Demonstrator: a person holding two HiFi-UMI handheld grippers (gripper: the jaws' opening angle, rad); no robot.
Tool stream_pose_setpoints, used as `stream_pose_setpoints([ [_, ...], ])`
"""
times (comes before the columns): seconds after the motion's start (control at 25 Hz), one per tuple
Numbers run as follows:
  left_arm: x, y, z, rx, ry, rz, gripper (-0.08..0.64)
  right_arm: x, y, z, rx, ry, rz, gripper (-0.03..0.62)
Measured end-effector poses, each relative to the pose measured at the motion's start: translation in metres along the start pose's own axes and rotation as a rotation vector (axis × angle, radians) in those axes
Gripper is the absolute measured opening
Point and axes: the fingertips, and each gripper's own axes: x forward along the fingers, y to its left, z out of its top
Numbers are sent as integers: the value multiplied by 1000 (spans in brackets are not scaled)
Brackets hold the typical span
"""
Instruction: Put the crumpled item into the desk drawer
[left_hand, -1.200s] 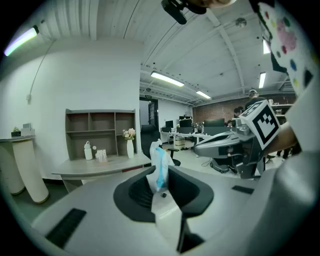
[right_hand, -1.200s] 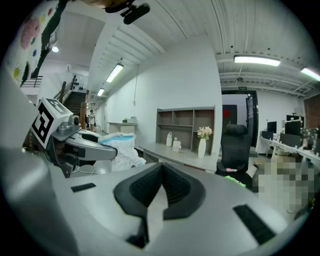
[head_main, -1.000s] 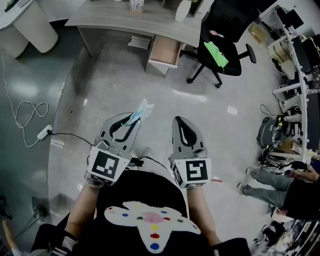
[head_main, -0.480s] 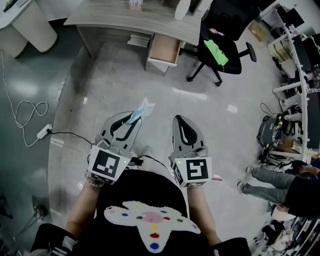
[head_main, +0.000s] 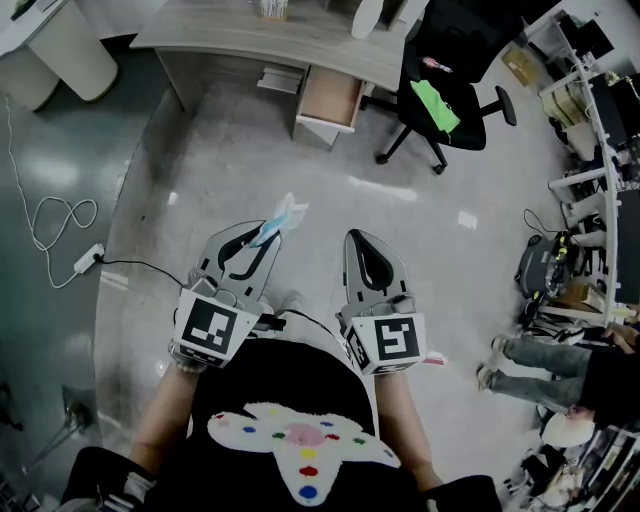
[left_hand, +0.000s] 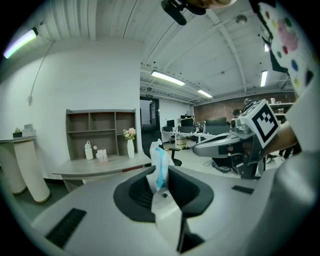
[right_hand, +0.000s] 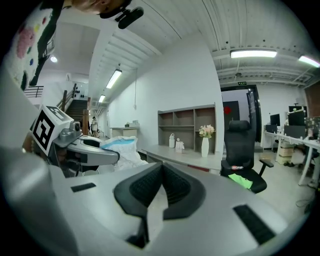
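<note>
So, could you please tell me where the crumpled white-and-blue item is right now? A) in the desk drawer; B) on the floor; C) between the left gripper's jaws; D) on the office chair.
C: the crumpled white-and-blue item sticks up from the left gripper, pinched between its jaws.

Dim head view, brighter fisheye gripper views.
We see strip lights (right_hand: 254, 53) glaring off the floor (head_main: 380, 188); edges bend and darken.

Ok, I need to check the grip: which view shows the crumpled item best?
The left gripper view: the crumpled item sits close up, pinched in the left gripper. The head view shows it small from above; the right gripper view catches it side-on.
</note>
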Motion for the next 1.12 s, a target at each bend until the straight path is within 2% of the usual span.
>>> stream_pose_setpoints([
  [0.2, 3, -5, 2, -3, 4, 22, 71, -3, -9, 3, 13, -17, 9, 3],
  [0.48, 6, -13, 5, -1, 5, 52, 71, -6, -17, -5, -44, 3, 25, 3],
  [1.12, 13, -46, 15, 20, -39, 77, 71, -33, -43, -17, -27, -16, 21, 3],
])
